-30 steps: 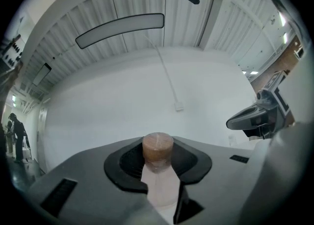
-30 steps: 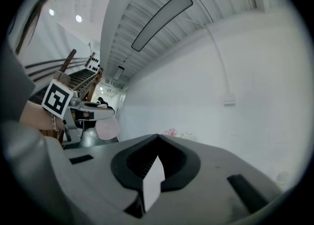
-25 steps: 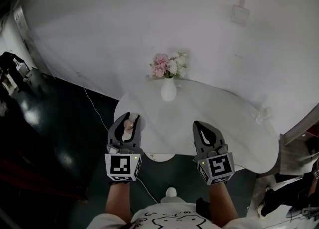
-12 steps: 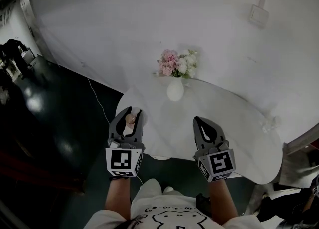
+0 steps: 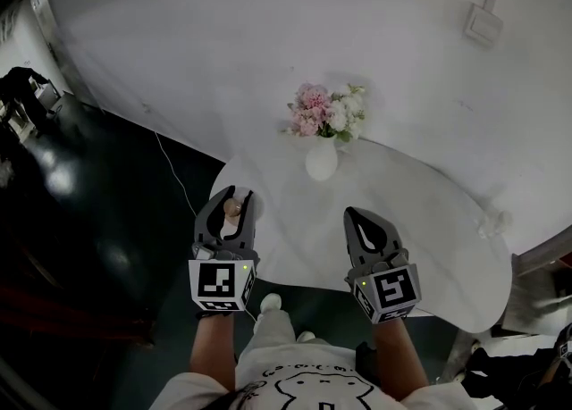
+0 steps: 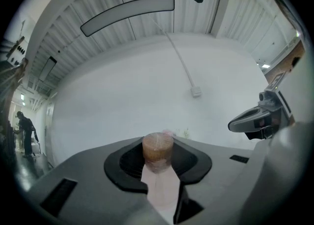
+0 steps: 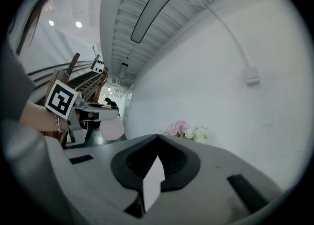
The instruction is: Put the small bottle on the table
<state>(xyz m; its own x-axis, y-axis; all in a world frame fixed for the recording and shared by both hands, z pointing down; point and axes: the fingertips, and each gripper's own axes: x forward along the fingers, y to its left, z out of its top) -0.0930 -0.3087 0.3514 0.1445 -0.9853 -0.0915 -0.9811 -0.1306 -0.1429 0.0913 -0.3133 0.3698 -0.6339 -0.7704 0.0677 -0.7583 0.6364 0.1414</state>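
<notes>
The small bottle (image 5: 233, 208), pale pink with a brown cap, stands upright between the jaws of my left gripper (image 5: 234, 196), which is shut on it. The left gripper view shows the same bottle (image 6: 157, 151) clamped by the dark pads (image 6: 194, 162). This gripper hovers over the left edge of the white table (image 5: 438, 221). My right gripper (image 5: 355, 215) is shut with nothing in it, its tips meeting over the table's near edge. In the right gripper view the shut jaws (image 7: 158, 138) point level toward the flowers (image 7: 186, 131).
A white vase (image 5: 322, 159) with pink and white flowers (image 5: 327, 112) stands at the table's far edge against the white wall. A small clear object (image 5: 492, 221) lies at the far right of the table. Dark floor and a cable (image 5: 174, 180) lie to the left.
Both grippers have moved forward and slightly down, further over the table's near edge. The left still holds the bottle, and the right has stayed shut.
</notes>
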